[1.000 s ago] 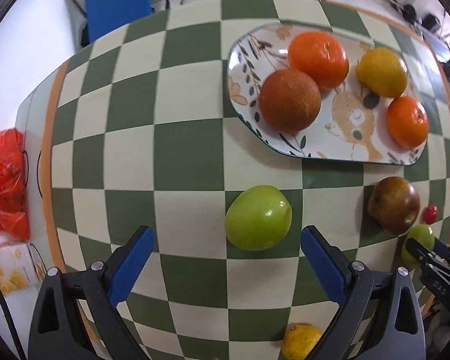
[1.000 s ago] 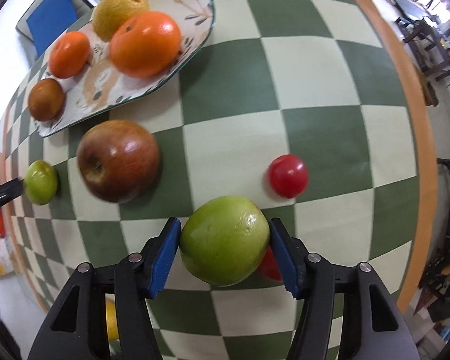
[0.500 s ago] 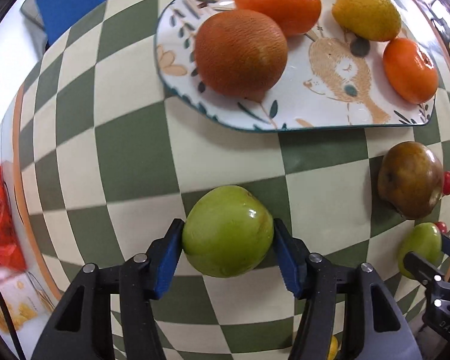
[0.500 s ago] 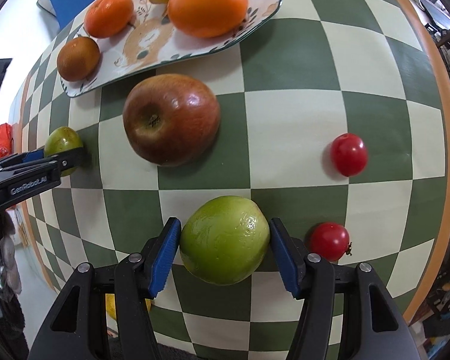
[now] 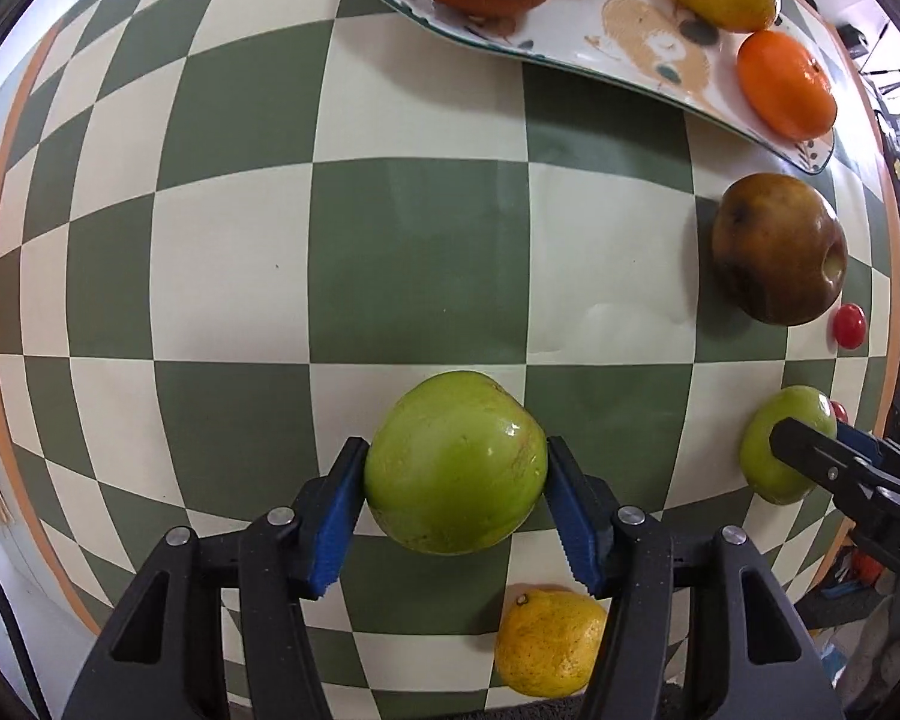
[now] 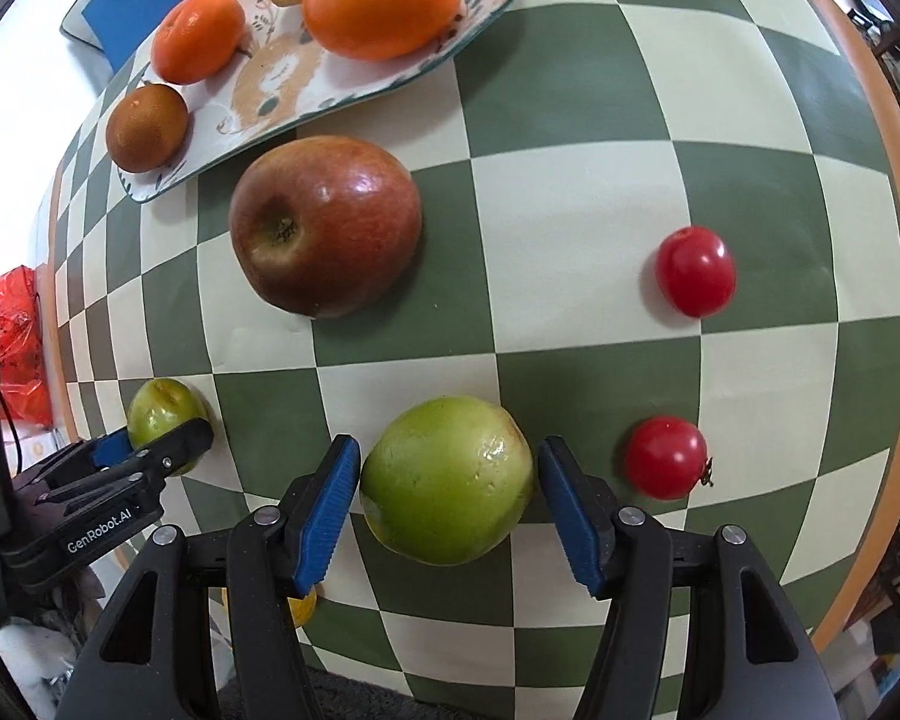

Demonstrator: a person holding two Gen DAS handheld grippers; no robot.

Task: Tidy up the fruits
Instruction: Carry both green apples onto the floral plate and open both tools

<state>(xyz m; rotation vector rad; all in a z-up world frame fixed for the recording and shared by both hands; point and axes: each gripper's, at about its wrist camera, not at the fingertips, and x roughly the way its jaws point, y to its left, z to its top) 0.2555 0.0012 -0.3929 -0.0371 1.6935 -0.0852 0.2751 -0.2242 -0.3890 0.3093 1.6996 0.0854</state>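
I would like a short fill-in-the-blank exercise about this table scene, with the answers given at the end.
1. Each gripper, left gripper and right gripper, is closed on a ____ apple.
2. The number of red tomatoes on the cloth is ____.
3. The plate holds only ____ fruits.
4. The big red apple lies on the ____, not on the plate.

Answers: green; two; citrus; tablecloth
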